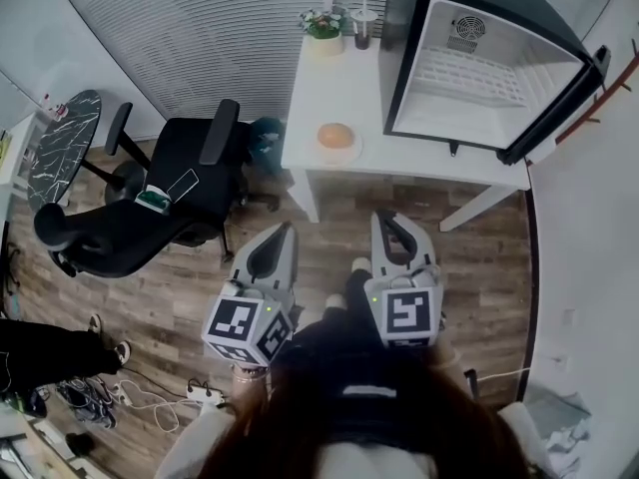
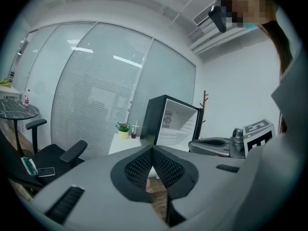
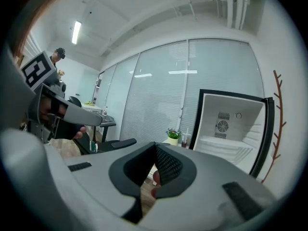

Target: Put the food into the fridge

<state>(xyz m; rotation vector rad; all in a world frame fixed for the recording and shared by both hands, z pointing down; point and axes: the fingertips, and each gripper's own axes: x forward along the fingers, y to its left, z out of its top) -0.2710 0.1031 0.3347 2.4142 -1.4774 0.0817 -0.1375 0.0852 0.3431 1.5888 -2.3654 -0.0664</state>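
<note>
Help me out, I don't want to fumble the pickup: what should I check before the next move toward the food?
1. Mini fridge door open: ok, and the shelf looks bare.
2. Bun exposed on its plate on the white table: ok.
3. Left gripper empty: ok, jaws shut on nothing.
4. Right gripper empty: ok, jaws shut on nothing.
5. Jaws open for a grasp: not ok, both are shut.
6. Office chair out of the way: ok, it stands left of the table.
</note>
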